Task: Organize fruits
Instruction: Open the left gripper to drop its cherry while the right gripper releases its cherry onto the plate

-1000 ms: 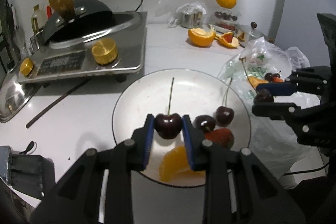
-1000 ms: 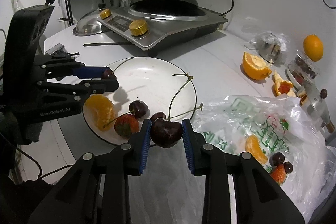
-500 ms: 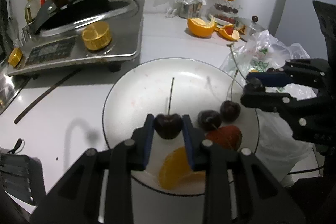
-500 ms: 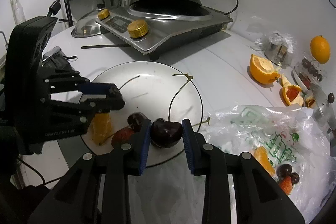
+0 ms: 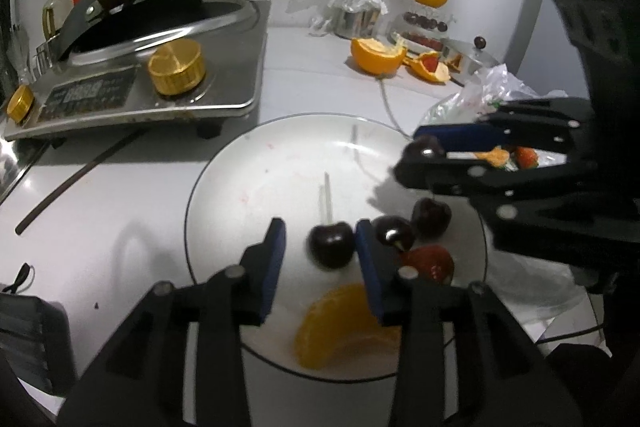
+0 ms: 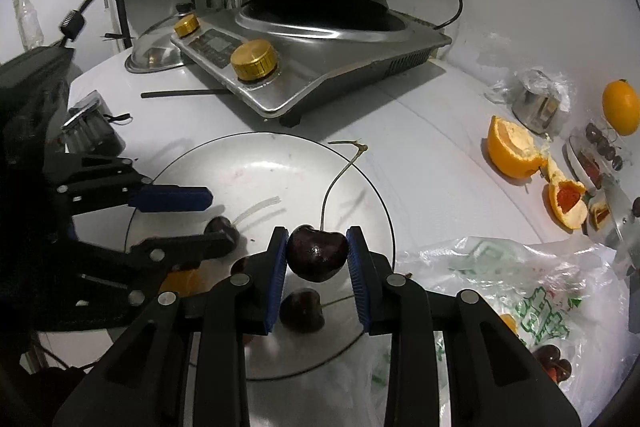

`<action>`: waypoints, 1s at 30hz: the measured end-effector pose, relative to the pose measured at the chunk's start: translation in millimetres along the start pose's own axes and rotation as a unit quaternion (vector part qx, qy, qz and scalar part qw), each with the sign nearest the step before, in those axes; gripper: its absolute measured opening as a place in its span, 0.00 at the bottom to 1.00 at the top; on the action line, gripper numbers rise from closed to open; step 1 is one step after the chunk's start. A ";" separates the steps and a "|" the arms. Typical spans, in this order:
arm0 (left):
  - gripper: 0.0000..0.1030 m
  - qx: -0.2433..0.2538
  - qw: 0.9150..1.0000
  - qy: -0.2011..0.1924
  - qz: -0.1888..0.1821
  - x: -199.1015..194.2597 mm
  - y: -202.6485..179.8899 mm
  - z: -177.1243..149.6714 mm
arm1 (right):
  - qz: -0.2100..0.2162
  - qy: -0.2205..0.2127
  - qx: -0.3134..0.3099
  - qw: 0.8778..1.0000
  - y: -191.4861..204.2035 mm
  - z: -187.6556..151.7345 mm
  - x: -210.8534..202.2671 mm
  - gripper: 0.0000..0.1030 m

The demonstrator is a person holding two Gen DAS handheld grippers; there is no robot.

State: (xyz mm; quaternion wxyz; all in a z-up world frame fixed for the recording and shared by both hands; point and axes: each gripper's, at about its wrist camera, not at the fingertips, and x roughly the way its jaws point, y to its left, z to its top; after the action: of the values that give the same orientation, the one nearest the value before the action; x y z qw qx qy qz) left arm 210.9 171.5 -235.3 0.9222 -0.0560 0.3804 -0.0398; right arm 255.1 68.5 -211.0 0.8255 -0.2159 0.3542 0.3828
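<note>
Noting my left gripper [image 5: 320, 251] with jaws just opening around its cherry [image 5: 331, 245] over the plate [image 5: 256, 163], and my right gripper [image 6: 318, 253] pinching another cherry [image 6: 317, 251], I judge both may roll off the rim.

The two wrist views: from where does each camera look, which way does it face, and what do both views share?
Left wrist: sits on the left gripper, facing down at the white plate; its fingers have just been opening around a dark cherry; the right gripper crosses at right.
Right wrist: sits on the right gripper, facing down at the plate's near rim; its fingers clamp a cherry; the left gripper shows at left.
Shared: plate, cooker, plastic bag.
</note>
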 end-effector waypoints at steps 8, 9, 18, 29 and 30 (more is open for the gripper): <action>0.53 -0.008 1.000 -0.016 -0.008 -7.7 4.3 0.0 | -0.006 0.020 0.002 1.000 6.0 3.7 18.4 0.31; 0.53 -0.009 1.000 -0.017 -0.009 -7.9 4.7 0.0 | -0.006 0.022 0.003 1.000 6.6 3.7 19.8 0.31; 0.58 -0.014 0.999 -0.028 -0.011 -14.1 7.3 -1.0 | -0.011 0.040 0.010 0.999 8.1 1.8 30.5 0.31; 0.65 -0.017 0.999 -0.035 -0.002 -23.7 4.6 -2.9 | -0.017 0.036 0.020 0.999 4.8 -0.4 21.3 0.39; 0.67 -0.016 0.999 -0.036 -0.002 -24.6 3.9 -2.7 | -0.017 0.035 0.021 0.999 4.9 -0.3 19.7 0.39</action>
State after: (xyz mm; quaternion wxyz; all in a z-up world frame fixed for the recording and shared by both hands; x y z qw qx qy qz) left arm 191.8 178.0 -220.6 0.9343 -0.0732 0.3473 -0.0330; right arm 260.1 80.8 -226.4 0.8230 -0.2179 0.3872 0.3539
